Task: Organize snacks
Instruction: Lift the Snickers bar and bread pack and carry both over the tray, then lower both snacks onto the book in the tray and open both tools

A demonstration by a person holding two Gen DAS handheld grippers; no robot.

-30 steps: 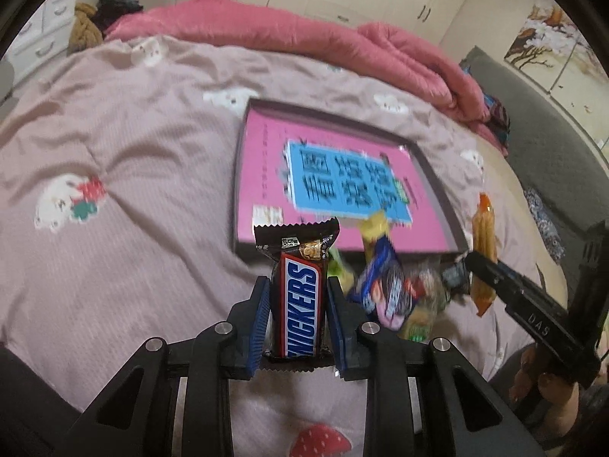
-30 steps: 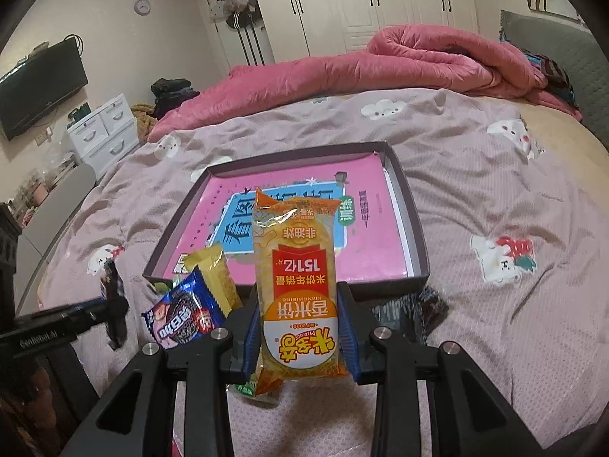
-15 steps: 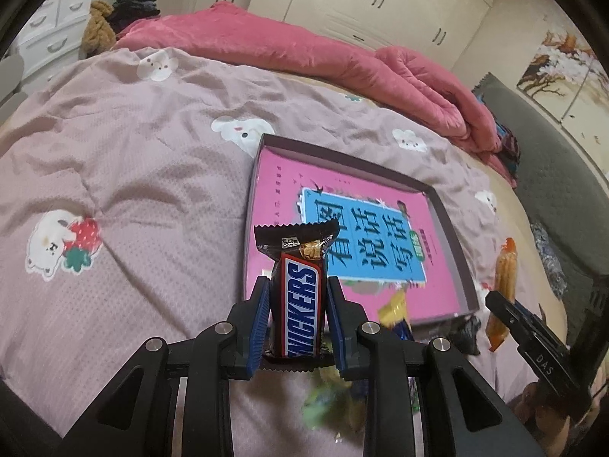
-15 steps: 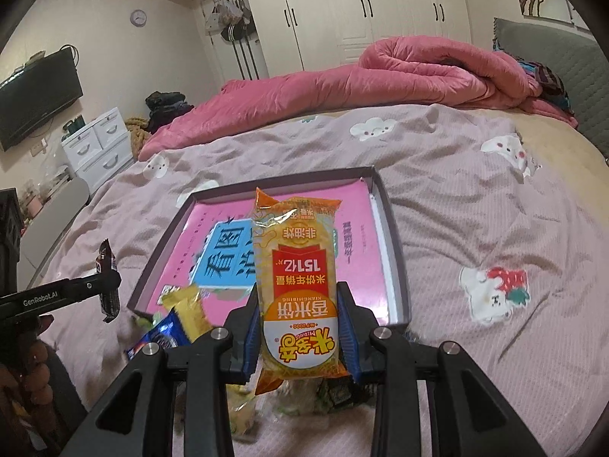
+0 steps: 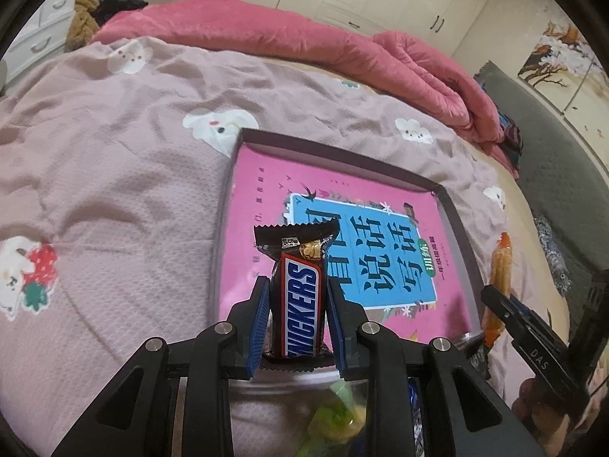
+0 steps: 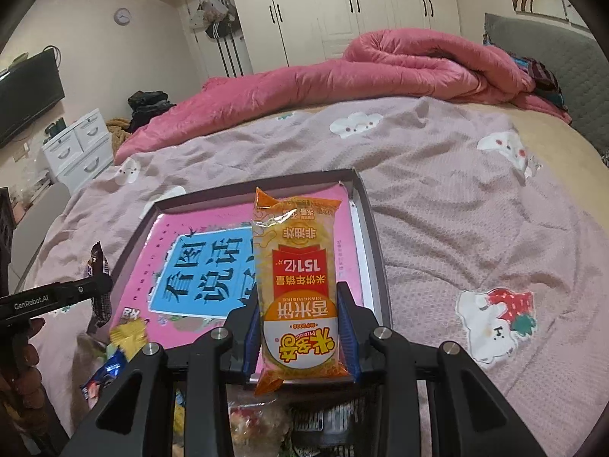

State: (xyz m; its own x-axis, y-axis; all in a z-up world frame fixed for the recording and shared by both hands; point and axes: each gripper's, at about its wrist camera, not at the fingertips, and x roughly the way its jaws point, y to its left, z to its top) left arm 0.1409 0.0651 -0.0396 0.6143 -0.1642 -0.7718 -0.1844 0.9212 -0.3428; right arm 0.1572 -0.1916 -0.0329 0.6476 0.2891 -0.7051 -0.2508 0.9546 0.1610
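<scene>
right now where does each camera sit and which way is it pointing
Left wrist: on the left claw, looking forward and down over its Snickers bar at the tray on the bed; the right claw shows at right.
Right wrist: on the right claw, looking forward and down past its rice cracker pack at the tray; the left claw and a hand show at left.
Both views share the tray, the pink book inside it and the pink quilt.

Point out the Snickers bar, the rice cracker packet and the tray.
Snickers bar (image 5: pixel 301 306): left wrist view, on the blue logo band.
Rice cracker packet (image 6: pixel 298 266): right wrist view, on the red label.
Tray (image 6: pixel 377 262): right wrist view, on its right wall.
</scene>
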